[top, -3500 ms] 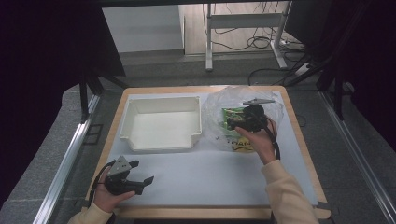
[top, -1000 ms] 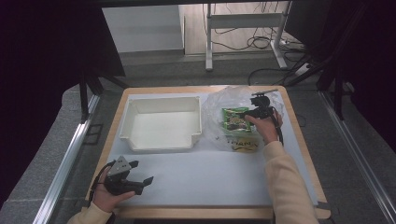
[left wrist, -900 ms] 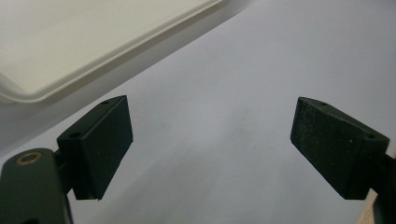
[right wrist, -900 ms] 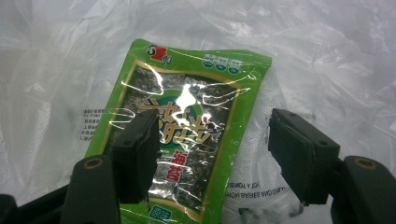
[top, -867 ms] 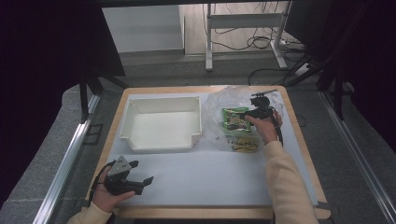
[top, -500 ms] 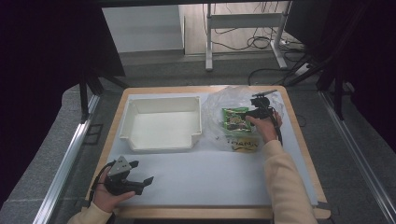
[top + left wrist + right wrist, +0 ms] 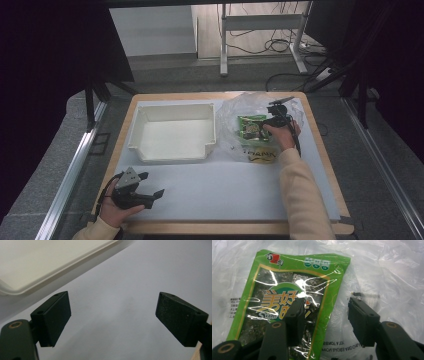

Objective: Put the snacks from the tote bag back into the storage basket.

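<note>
From my remote seat I saw a wooden-edged table with a white mat (image 7: 215,192) standing on grey speckled flooring (image 7: 55,160). Beyond it stood a white metal desk frame (image 7: 260,22) over tangled black cables (image 7: 280,47), with dark curtains (image 7: 45,60) on both sides.

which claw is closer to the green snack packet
Right. The right claw is at the green snack packet, straddling its edge, jaws just closing. The left claw sits far off at the table's near left, past the white tray.

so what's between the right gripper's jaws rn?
In the right gripper view, the right gripper straddles the right edge of the green snack packet, under clear plastic bag film.
</note>
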Motion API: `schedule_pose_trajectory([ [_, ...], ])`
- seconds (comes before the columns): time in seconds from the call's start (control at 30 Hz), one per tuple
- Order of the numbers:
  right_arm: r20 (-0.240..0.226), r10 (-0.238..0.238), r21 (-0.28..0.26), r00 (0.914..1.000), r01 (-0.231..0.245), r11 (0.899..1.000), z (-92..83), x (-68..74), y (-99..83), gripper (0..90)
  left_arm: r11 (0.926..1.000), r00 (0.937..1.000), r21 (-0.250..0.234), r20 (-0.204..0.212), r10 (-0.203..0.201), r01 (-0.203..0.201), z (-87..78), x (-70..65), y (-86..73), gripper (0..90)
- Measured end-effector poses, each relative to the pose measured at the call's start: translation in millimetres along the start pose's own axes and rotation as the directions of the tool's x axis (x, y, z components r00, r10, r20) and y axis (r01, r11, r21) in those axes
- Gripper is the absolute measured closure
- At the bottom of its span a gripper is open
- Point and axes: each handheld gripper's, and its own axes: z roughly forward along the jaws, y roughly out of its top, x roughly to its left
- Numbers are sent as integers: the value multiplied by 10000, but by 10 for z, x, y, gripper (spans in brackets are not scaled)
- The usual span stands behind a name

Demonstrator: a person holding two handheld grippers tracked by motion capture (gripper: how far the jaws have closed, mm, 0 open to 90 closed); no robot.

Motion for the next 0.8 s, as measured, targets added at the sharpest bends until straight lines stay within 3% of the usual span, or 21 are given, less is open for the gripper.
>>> schedule_pose_trajectory([
  [0.5, -3, 239, 491, 9997, -239, 9985, 44, 19, 44, 649, 10000, 10000, 3, 18, 4, -4, -2, -2, 0, 130],
  [0.7, 366, 62, 637, 9993, -85, 9979, 68, 106, 51, 705, 10000, 10000, -12, 29, 8, -8, -3, -4, 1, 130],
  [0.8, 414, 214, 673, 9989, -241, 9974, 77, 132, 52, 732, 10000, 10000, -20, 30, 7, -7, -4, -5, 1, 130],
])
